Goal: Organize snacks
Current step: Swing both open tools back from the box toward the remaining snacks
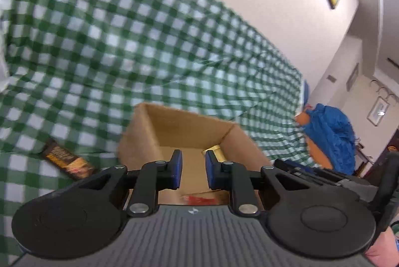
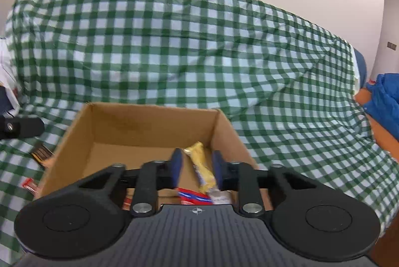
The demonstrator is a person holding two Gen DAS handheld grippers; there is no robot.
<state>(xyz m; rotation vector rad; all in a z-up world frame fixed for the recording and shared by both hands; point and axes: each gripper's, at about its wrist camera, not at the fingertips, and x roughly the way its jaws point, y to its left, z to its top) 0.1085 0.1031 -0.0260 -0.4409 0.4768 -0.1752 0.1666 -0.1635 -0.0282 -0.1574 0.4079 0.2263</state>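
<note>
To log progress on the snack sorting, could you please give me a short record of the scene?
box: cardboard box, open, on checked cloth
inside box: yellow packet, red-blue packet
outside box: brown bar on cloth, left of it
left tool: open, empty
right tool: open, above the yellow packet, no grip evident

My left gripper (image 1: 193,171) is matte black plastic: two round discs at the base, angled linkage arms with silver screws, and blue pads on the fingers (image 1: 177,168). Behind them there's a grey ribbed deck with a tiny compass-style mark. My right gripper (image 2: 197,168) looks identical, same blue pads.
</note>
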